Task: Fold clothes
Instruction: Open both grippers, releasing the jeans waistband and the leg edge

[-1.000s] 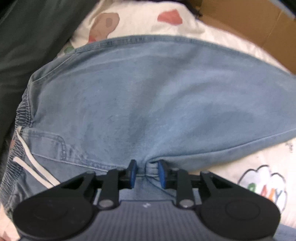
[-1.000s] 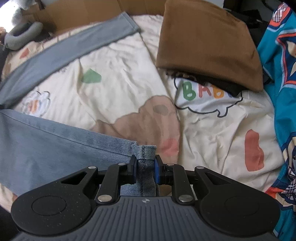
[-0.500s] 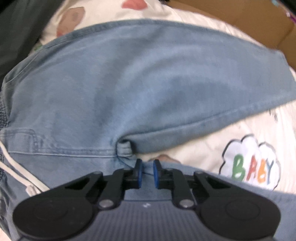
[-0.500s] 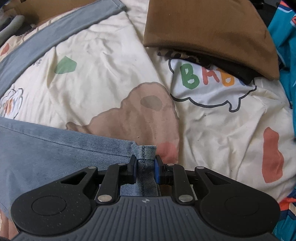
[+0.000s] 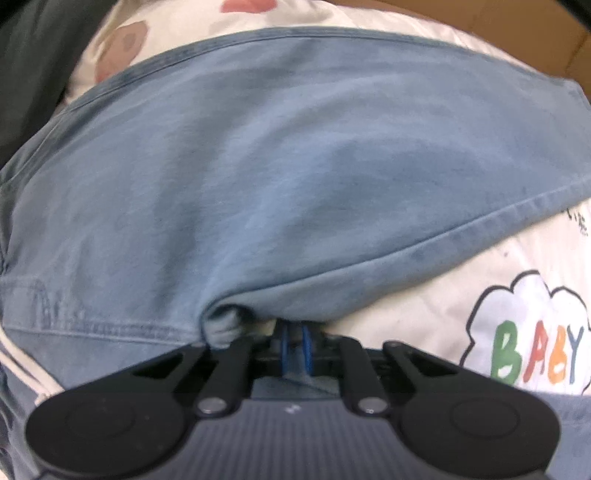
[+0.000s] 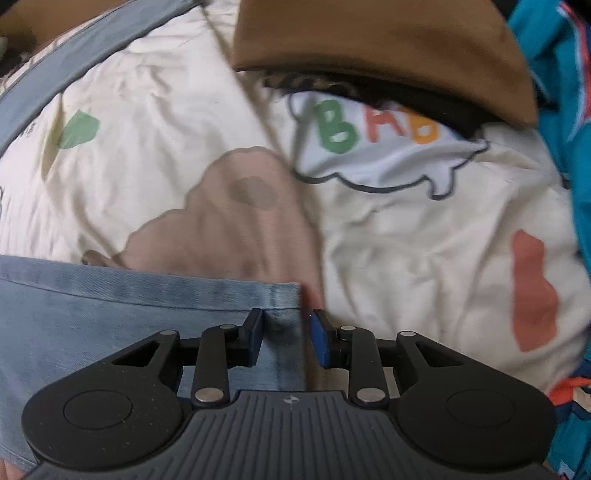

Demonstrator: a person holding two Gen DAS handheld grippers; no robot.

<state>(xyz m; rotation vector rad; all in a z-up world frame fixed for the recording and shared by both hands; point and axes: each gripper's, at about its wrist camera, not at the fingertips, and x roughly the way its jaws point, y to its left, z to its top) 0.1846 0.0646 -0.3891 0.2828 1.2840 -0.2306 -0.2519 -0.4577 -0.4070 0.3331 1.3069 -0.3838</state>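
Observation:
Light blue jeans [image 5: 277,166] lie spread flat on a cream printed bedsheet [image 5: 461,295], one leg running off to the right. Low at their crotch seam, my left gripper [image 5: 295,341] has its blue pads pressed close together on a thin fold of denim, with a bunched lump of denim just to its left. In the right wrist view the leg hem [image 6: 280,295] lies flat on the sheet. My right gripper [image 6: 286,334] stands open over that hem corner, one pad on each side, not pinching it.
A folded brown garment [image 6: 369,37] rests on a dark one [image 6: 424,99] at the back right. Teal patterned fabric [image 6: 565,74] borders the right edge. A grey-blue band [image 6: 74,62] crosses the far left. Cardboard [image 5: 517,29] and dark green fabric [image 5: 33,55] flank the jeans.
My right gripper opened and let the leg hem drop flat onto the sheet. The left gripper's pads closed in from a wide gap onto the denim at the crotch.

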